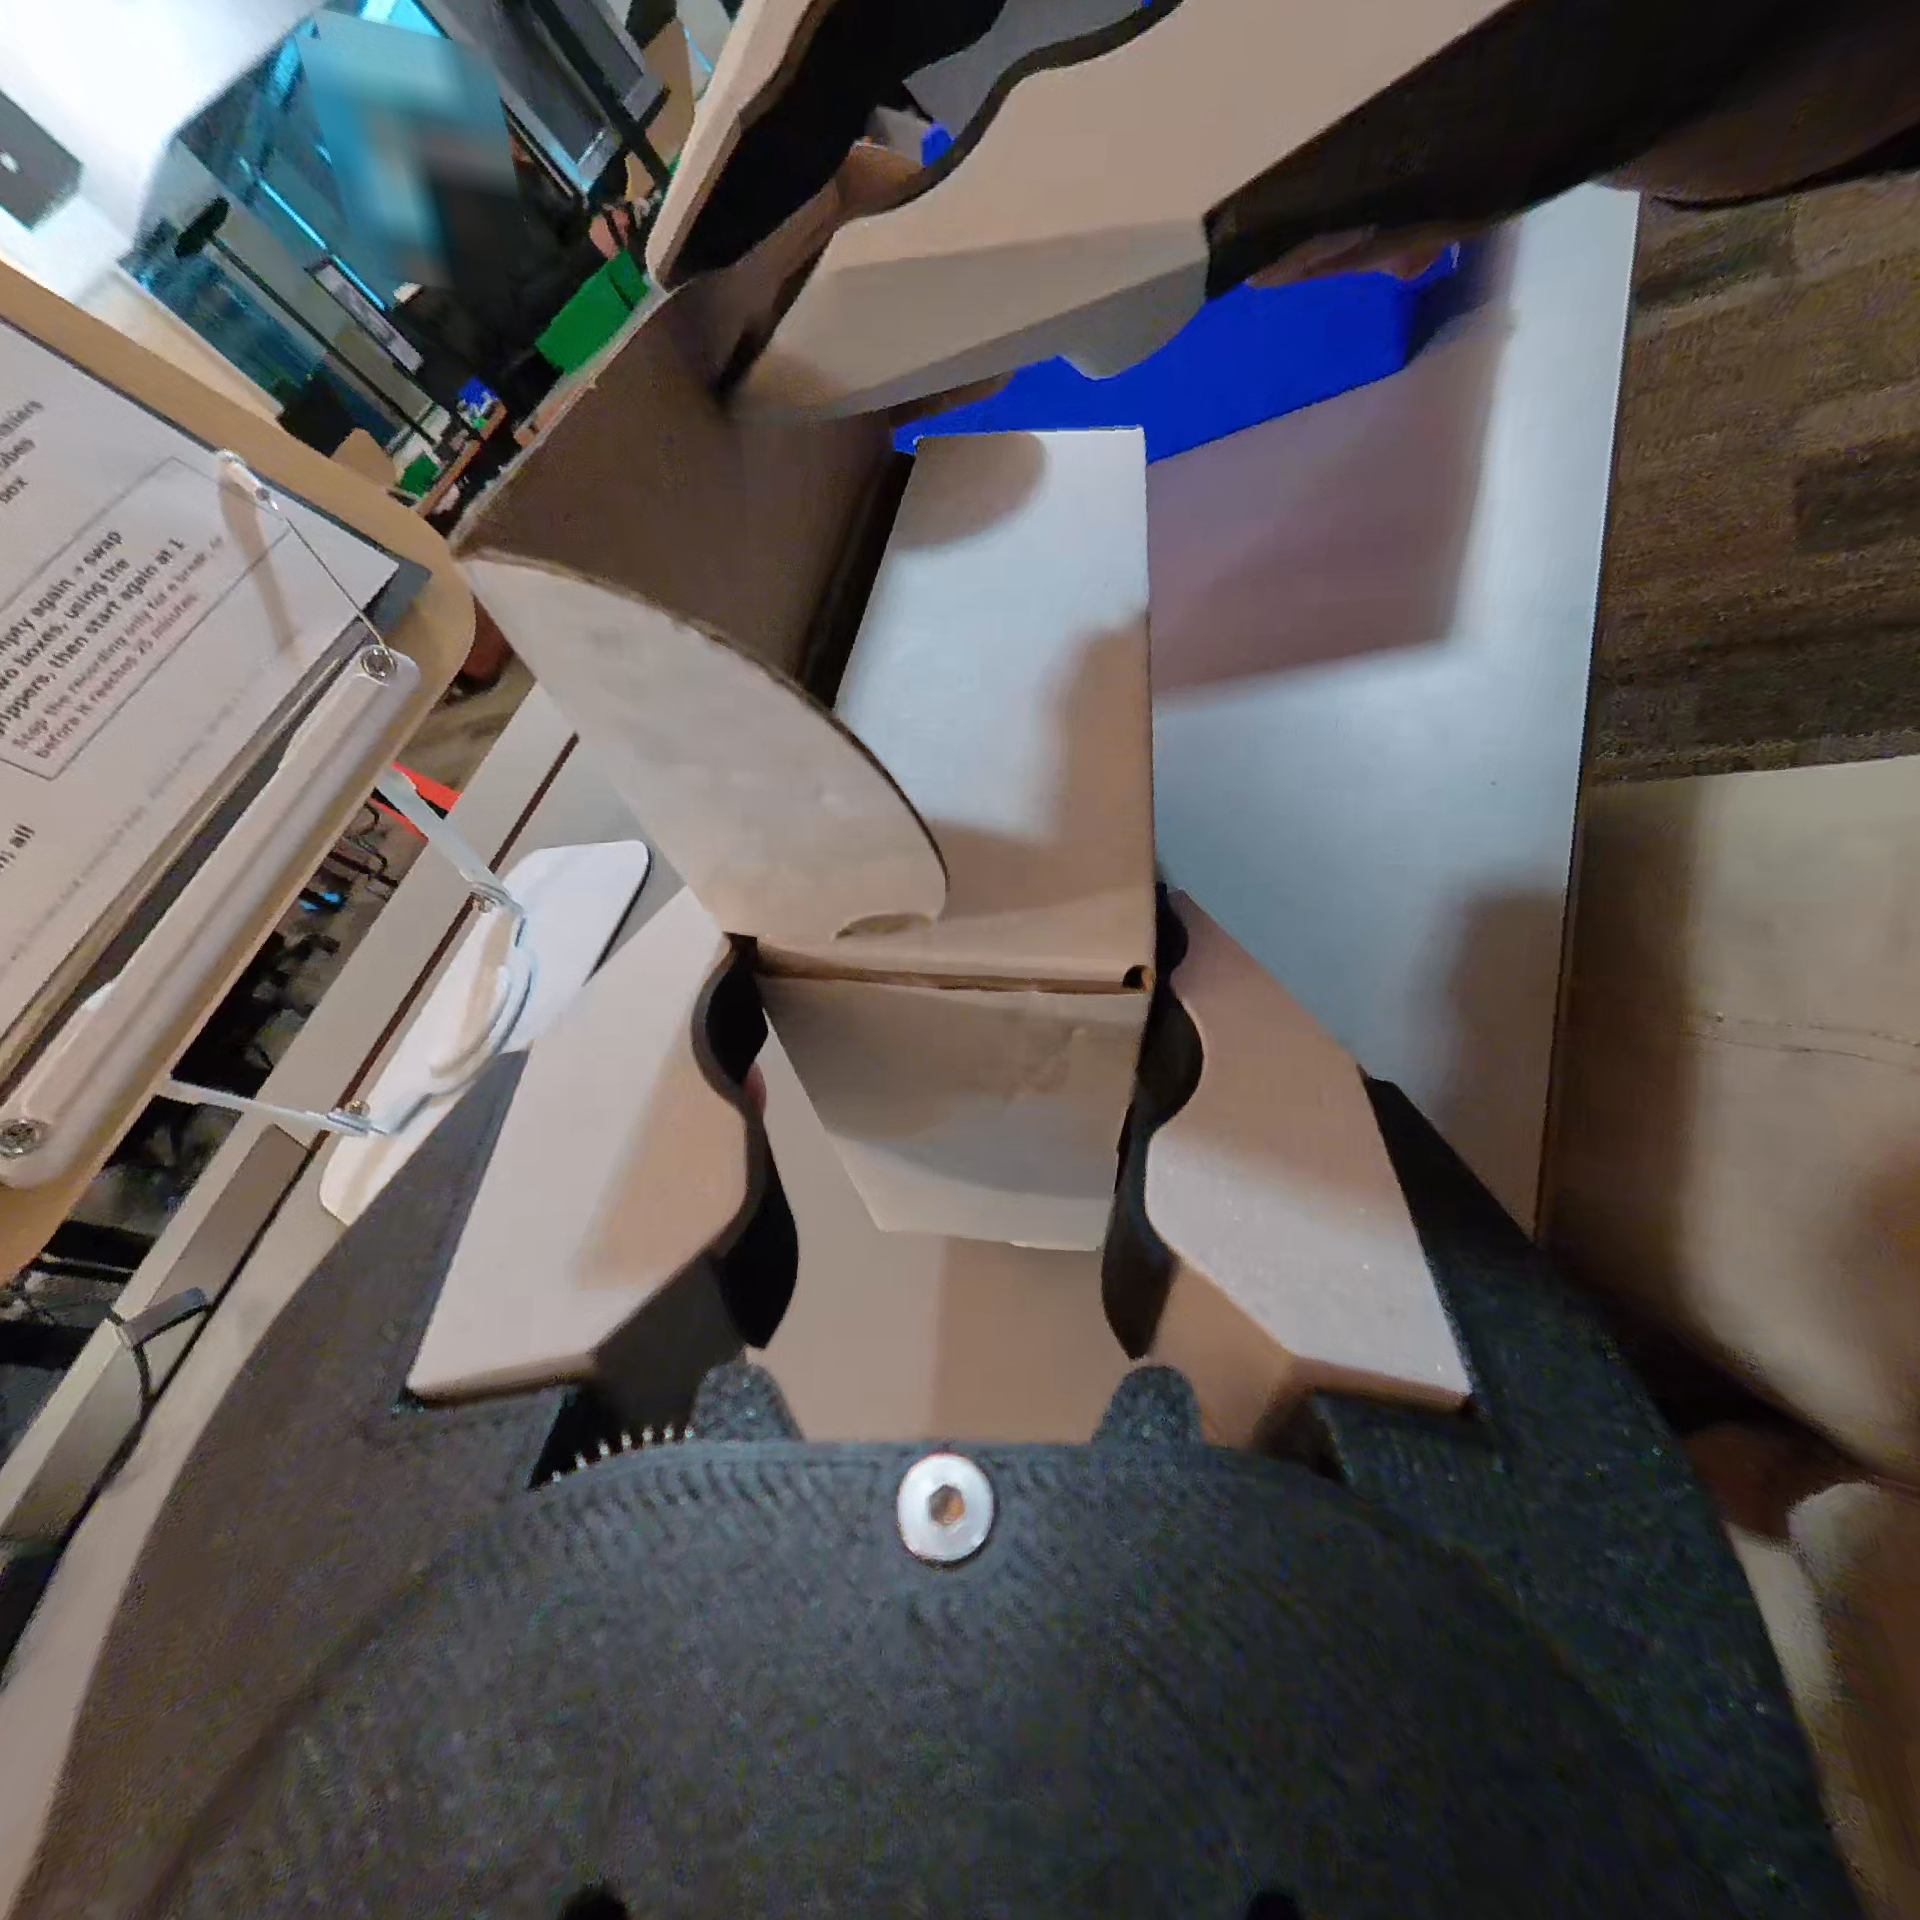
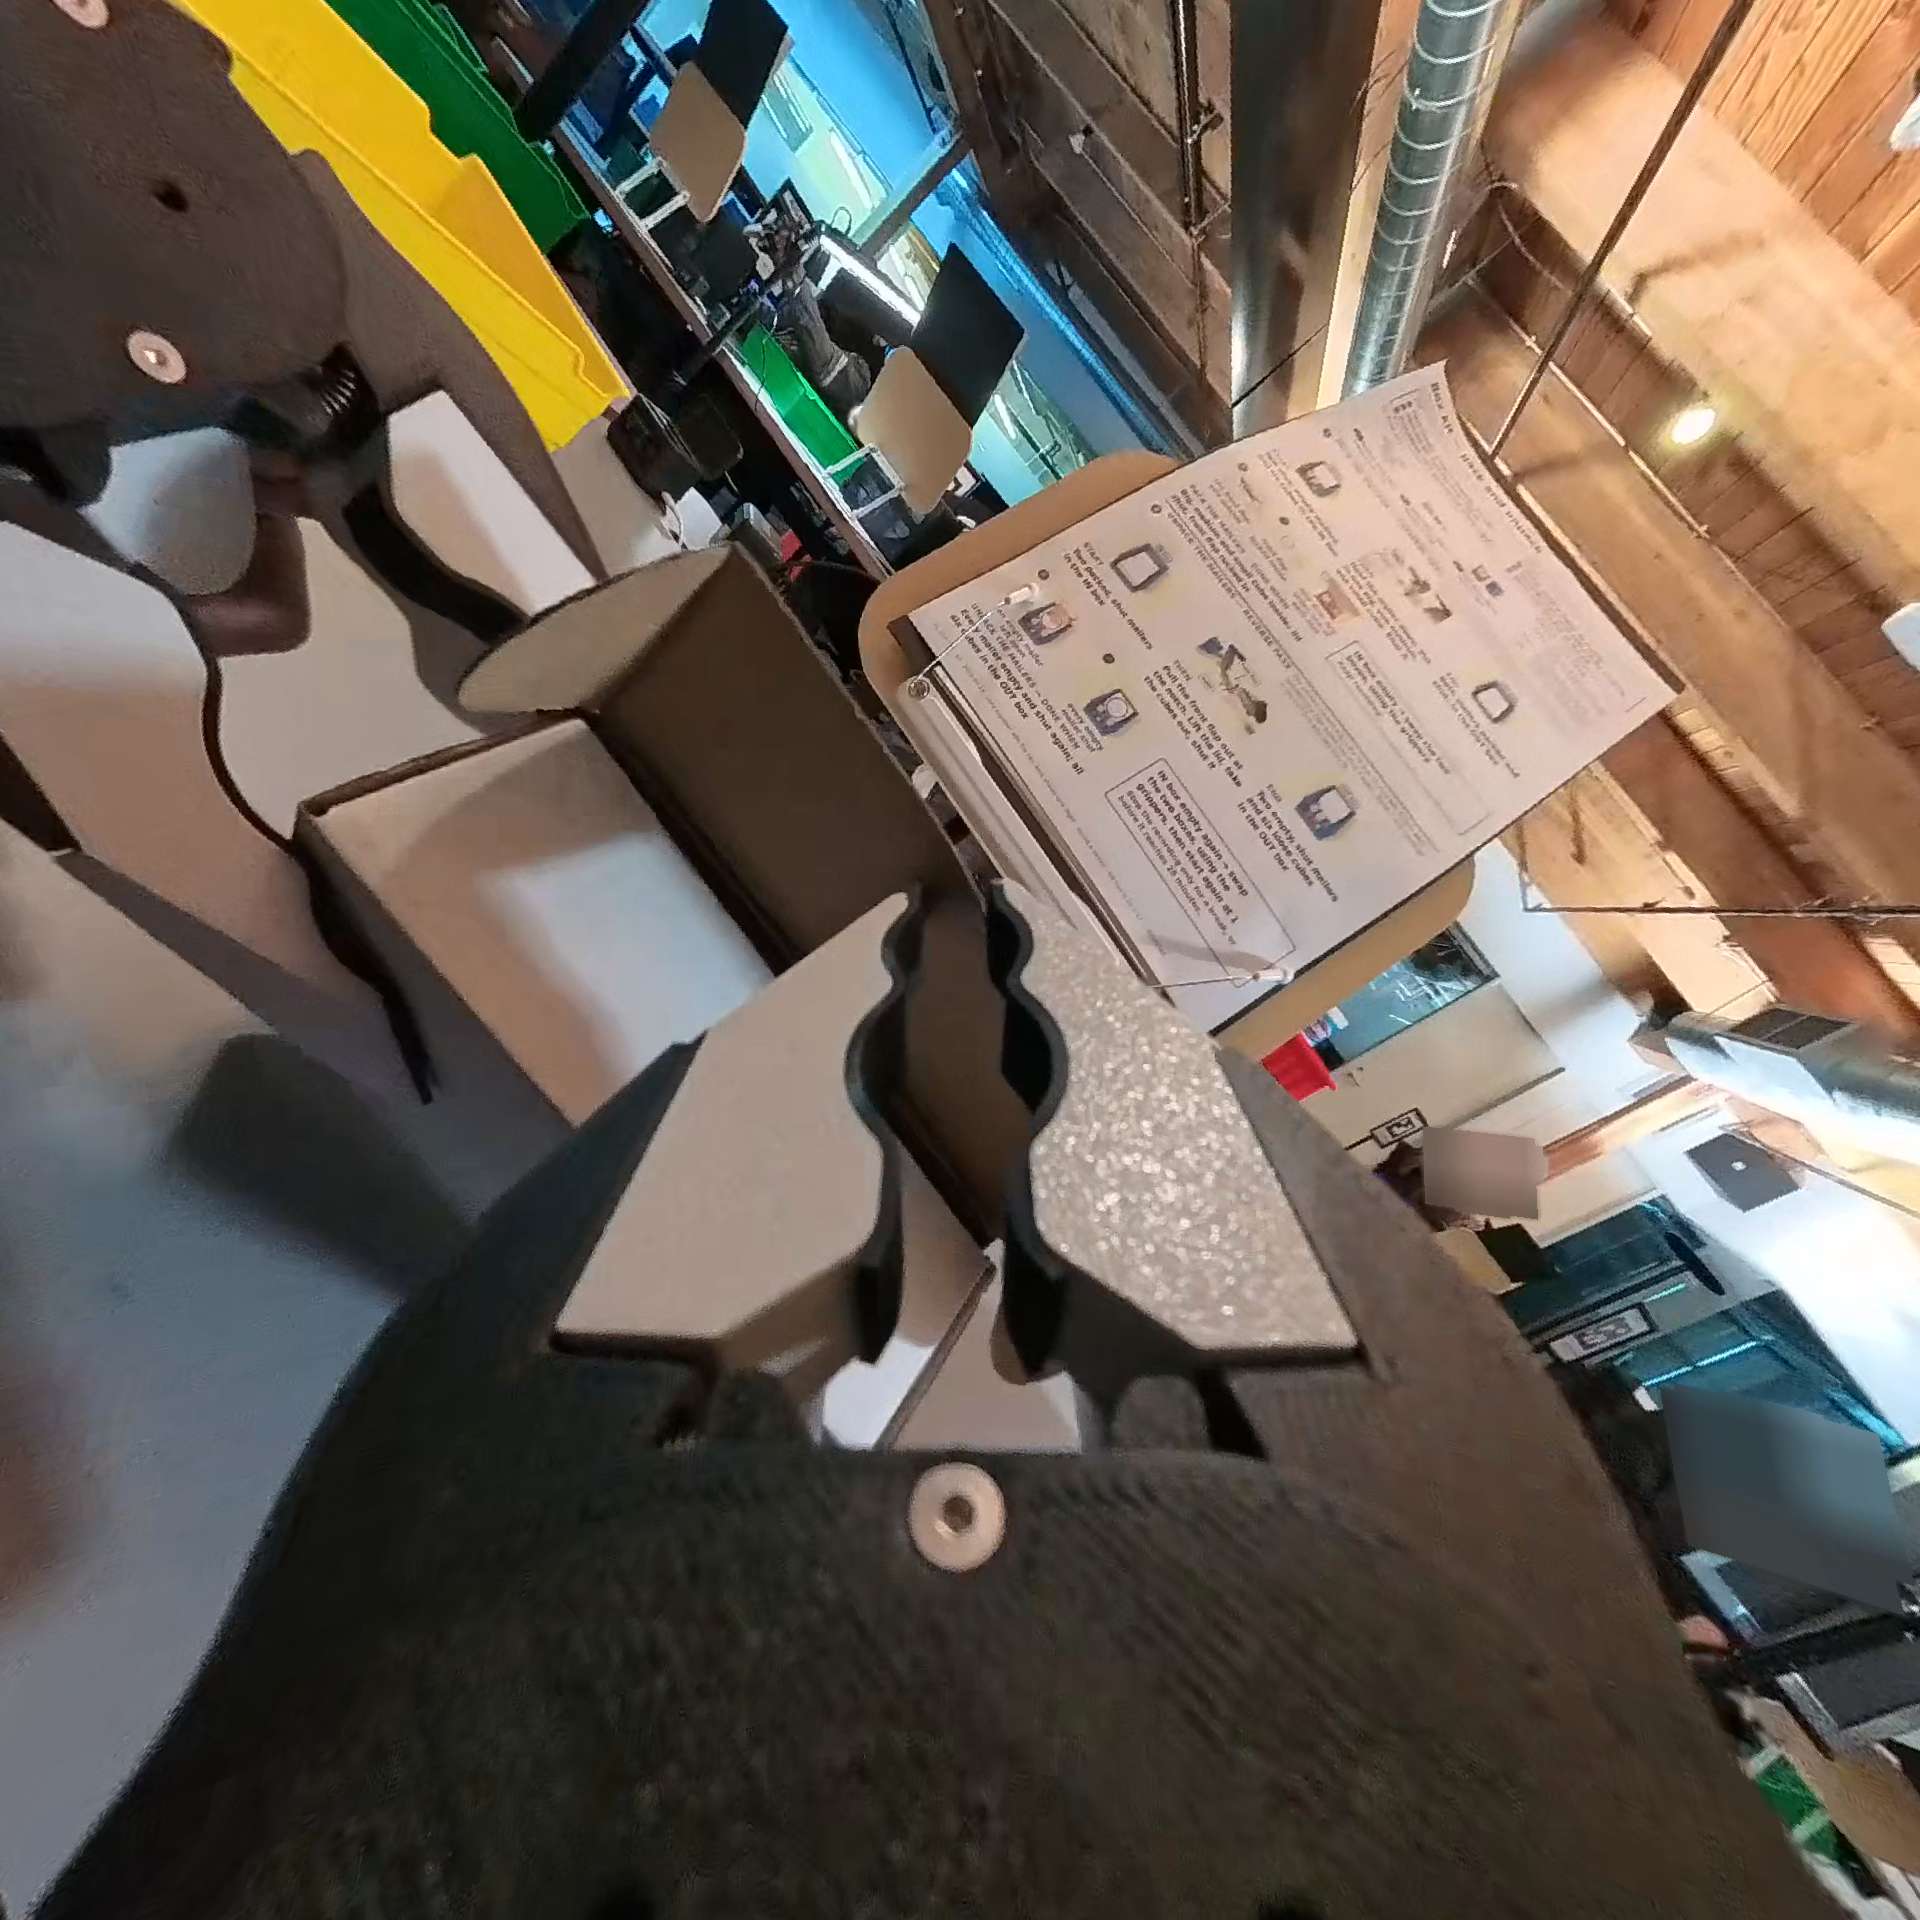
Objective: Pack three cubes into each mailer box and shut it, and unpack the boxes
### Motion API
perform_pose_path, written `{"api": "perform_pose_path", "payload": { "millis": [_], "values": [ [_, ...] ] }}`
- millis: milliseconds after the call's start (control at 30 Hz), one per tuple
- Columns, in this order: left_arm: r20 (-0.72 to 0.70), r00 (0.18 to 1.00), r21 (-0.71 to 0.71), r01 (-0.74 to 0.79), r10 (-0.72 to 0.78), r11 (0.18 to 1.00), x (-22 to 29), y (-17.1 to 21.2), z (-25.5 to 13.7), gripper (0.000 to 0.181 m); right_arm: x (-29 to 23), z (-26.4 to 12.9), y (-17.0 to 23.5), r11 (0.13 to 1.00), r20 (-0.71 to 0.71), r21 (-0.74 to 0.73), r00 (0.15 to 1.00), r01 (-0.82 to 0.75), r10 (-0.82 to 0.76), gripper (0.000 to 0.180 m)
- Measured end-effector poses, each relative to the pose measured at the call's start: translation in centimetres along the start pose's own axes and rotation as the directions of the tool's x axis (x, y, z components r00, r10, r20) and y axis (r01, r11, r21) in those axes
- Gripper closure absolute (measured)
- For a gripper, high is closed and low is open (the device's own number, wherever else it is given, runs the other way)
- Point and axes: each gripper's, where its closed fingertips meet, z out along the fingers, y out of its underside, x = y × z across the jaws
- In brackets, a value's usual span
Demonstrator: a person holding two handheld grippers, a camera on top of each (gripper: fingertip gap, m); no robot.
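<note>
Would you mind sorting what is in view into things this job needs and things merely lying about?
Job: mailer box, left gripper shut on its flap, right gripper shut on its lid, blue bin.

Lying about: instruction sheet, yellow bin, green bin.

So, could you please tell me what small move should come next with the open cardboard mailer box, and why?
Probably swing the brown cardboard lid down over the box. The right gripper pinches that raised lid, the left gripper clamps the white cardboard mailer box by its front flap, and no cube shows inside.
</note>
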Motion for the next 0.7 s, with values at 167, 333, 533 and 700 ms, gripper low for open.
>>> {"api": "perform_pose_path", "payload": {
  "millis": [167, 333, 533, 700],
  "values": [
    [0.018, 0.999, 0.004, -0.039, 0.039, 0.999, -0.2, 0.7, -0.2, 0.105, -1.0, -0.1, -0.2, 0.994, 0.026, -0.007, 0.993, 0.113, -0.113, 0.172],
    [-0.012, 0.997, 0.075, 0.080, -0.079, 0.994, -0.7, 0.2, -0.8, 0.106, -1.7, -0.3, 0.0, 0.989, 0.044, 0.003, 0.988, 0.148, -0.148, 0.175],
    [-0.034, 0.981, 0.236, 0.191, -0.189, 0.953, -2.0, -2.2, -2.6, 0.118, -1.8, -0.4, 0.1, 0.989, 0.036, 0.013, 0.988, 0.148, -0.148, 0.175],
    [0.016, 0.981, 0.279, 0.180, -0.192, 0.943, -2.9, -2.7, -3.3, 0.153, -2.0, -0.9, -0.5, 0.989, 0.018, 0.039, 0.990, 0.141, -0.142, 0.166]
  ]
}}
